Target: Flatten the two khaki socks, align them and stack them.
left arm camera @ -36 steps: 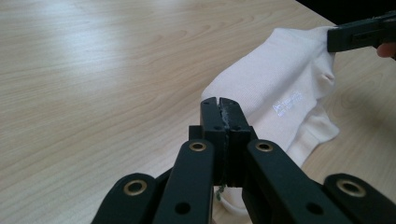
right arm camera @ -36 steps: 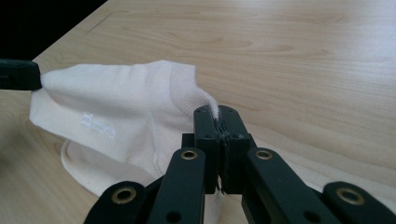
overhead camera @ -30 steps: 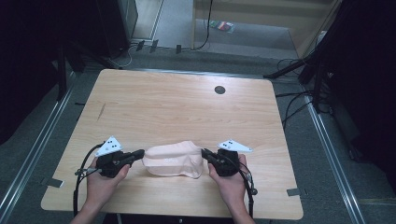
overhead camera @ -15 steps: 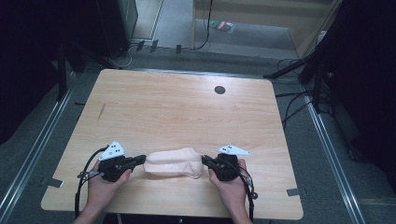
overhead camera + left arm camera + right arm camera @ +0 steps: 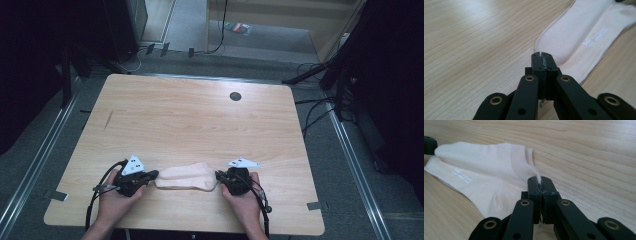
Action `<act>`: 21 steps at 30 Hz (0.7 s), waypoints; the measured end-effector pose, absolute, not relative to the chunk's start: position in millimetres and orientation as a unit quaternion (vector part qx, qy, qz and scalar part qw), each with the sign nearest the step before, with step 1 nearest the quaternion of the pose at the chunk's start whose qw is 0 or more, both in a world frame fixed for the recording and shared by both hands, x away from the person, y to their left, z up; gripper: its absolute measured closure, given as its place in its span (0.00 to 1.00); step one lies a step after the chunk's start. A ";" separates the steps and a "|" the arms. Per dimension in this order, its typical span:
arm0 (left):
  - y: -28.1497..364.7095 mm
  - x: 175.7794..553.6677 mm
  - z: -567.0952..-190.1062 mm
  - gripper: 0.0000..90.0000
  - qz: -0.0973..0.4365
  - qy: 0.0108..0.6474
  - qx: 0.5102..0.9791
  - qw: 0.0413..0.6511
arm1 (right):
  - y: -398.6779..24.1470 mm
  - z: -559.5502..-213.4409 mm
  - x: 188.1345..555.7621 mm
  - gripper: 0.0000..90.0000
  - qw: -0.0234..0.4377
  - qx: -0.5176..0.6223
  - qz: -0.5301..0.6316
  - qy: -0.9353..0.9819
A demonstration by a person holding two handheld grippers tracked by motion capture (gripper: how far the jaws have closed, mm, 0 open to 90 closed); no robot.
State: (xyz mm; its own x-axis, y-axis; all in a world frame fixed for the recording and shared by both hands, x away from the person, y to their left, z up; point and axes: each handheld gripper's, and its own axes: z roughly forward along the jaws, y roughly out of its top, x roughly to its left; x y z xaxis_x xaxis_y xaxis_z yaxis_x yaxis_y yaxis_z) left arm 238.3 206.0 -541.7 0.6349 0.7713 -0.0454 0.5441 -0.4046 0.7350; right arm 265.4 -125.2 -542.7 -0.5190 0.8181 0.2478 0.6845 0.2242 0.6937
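A pale sock is laid flat near the counter's 6 o'clock edge, pinched at its toe by the closed left tool and at its cuff by the closed right tool, presumably so it is stretched smooth.

Black jaws with brass-ringed holes; grey three-cornered plates, black cables, seemingly bare forearms

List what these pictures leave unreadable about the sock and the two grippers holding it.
- Sock: the white print is too small and blurred to read in both gripper views.
- Left gripper: its shut jaws cover the pinched toe edge, left gripper view.
- Right gripper: its jaws hide how much cuff is clamped, right gripper view.
- One sock or a stacked pair: the high view is too small to tell.
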 end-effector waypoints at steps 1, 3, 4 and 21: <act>204.6 237.8 -542.4 1.00 0.158 0.396 0.827 0.367 | -125.1 -543.5 265.3 0.98 0.086 0.482 0.394 0.778; 204.2 237.6 -542.8 1.00 0.155 0.396 0.825 0.372 | -125.0 -543.4 265.4 0.98 0.087 0.481 0.394 0.779; 205.1 237.5 -542.3 1.00 0.154 0.397 0.822 0.378 | -125.1 -543.2 265.3 0.97 0.086 0.480 0.395 0.779; 197.1 237.7 -544.8 0.89 0.133 0.426 0.782 0.435 | -99.1 -538.8 251.1 0.96 0.097 0.432 0.433 0.785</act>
